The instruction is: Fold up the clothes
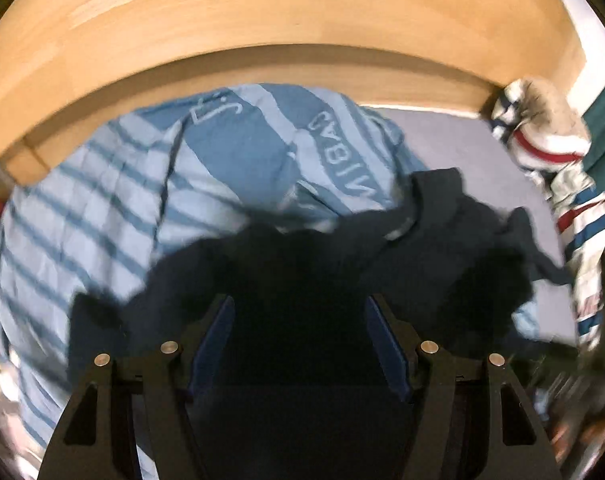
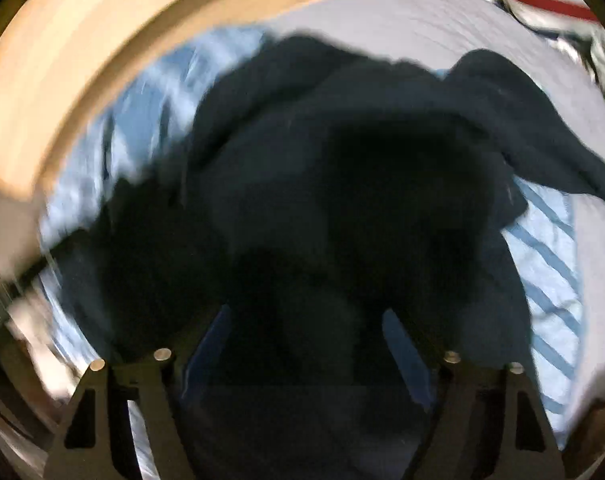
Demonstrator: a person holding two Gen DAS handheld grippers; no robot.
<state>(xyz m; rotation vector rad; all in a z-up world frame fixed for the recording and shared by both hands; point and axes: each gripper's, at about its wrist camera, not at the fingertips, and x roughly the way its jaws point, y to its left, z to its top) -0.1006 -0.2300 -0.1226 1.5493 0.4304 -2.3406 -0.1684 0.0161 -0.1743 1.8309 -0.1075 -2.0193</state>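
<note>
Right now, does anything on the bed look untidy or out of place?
Yes. The dark navy garment lies crumpled in a heap on the blue striped duvet, not spread flat. A white, red and blue patterned cloth is bunched against the wooden bed frame.

Each gripper is built of black angular struts with triangular cut-outs. Four round silver pins (image 1: 169,347) are set across the linkage, and blue pads (image 1: 216,344) are seen just inside them.
</note>
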